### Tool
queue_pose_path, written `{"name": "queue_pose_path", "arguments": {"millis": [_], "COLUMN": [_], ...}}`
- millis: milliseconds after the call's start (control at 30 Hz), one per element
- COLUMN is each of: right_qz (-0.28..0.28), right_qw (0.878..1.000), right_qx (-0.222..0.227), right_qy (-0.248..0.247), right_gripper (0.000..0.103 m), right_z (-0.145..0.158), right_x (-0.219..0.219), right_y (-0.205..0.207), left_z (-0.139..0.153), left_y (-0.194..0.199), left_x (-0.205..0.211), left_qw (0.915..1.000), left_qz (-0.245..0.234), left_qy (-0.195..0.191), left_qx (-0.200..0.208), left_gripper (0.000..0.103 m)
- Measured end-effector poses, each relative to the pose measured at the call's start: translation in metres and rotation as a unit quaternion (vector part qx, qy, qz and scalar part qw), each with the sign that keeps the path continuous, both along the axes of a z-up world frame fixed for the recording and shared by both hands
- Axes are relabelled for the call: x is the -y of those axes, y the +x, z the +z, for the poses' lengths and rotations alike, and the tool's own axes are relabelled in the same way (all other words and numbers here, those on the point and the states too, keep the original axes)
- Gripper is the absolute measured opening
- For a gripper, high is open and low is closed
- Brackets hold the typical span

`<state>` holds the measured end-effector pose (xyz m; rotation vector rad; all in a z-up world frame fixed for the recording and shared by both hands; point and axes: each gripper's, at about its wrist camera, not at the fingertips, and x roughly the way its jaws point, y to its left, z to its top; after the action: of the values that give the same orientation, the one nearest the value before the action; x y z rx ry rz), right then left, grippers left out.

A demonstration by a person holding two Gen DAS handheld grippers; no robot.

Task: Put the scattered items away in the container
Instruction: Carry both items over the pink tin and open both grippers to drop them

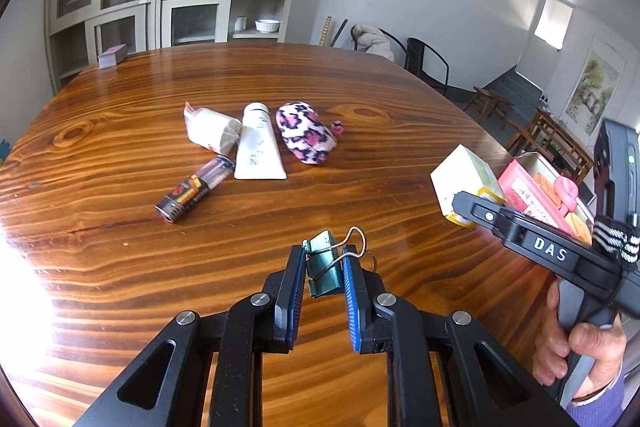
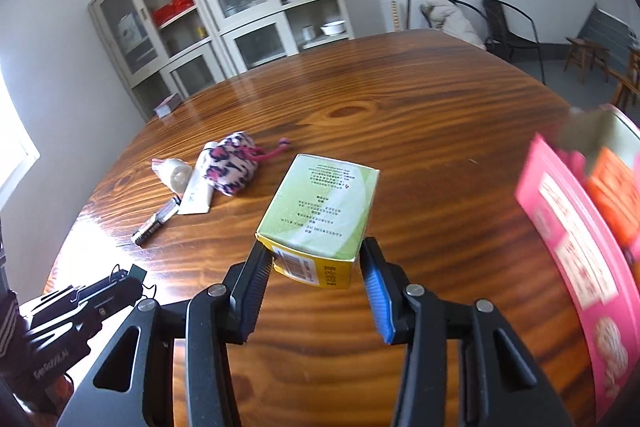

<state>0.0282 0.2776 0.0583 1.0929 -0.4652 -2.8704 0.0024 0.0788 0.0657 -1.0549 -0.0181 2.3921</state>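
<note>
— What have you got in the right gripper (image 2: 316, 259)?

— A green and yellow carton (image 2: 320, 215), pinched across its near end between my pads and held clear above the table (image 2: 440, 131). It looks like thin card, light and easy to dent, so I squeeze only enough to stop it slipping. The flat sides give a fair purchase.

— And the left?

— My left gripper (image 1: 322, 277) is closed around a teal binder clip (image 1: 322, 267). It is stiff metal, small and a bit slick; I hold its body, with the wire loops sticking out past my fingertips.

— Where does it all go?

— Into the tin container (image 1: 540, 179) at the right edge of the table, already holding a pink packet (image 1: 528, 193). It is blurred in the right view, so I cannot judge the free room exactly.

— What remains?

— A cluster near the middle: white tube (image 1: 258, 147), leopard-print pouch (image 1: 306, 137), wrapped roll (image 1: 212, 129) and a lighter (image 1: 192, 189). The pouch is soft; the tube I would take across its flat tail.
</note>
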Motion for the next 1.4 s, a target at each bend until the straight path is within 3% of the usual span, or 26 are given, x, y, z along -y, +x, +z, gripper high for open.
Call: {"name": "queue_pose_path", "arguments": {"millis": [333,567,767,967,1233,1400], "right_qz": [-0.09,-0.189,-0.249,-0.257,-0.236,-0.228], "right_qw": [0.994,0.979,0.967,0.966,0.971,0.973], "right_qx": [-0.055,-0.073,-0.058,-0.033,-0.002,-0.008], "right_qy": [0.016,0.014,0.006,0.006,0.025,0.047], "right_gripper": [0.049,0.049,0.049,0.049,0.054,0.054], "right_z": [0.037,0.056,0.056,0.051,0.046,0.045], "right_x": [-0.057,-0.133,-0.193,-0.225,-0.232,-0.231], "right_y": [0.063,0.105,0.127,0.119,0.103,0.109], "left_z": [-0.002,0.008,0.018,0.03,0.034,0.041], "left_y": [0.015,0.028,0.044,0.055,0.063,0.067], "left_x": [-0.039,-0.08,-0.121,-0.151,-0.191,-0.211], "left_qw": [0.9995,0.9976,0.9952,0.9934,0.9899,0.9878], "left_qz": [-0.032,-0.063,-0.093,-0.111,-0.141,-0.153], "left_qy": [0.003,0.029,0.028,0.025,0.012,0.014], "left_qx": [0.001,0.002,-0.003,-0.014,-0.015,-0.022], "left_gripper": [0.02,0.02,0.02,0.02,0.02,0.02]}}
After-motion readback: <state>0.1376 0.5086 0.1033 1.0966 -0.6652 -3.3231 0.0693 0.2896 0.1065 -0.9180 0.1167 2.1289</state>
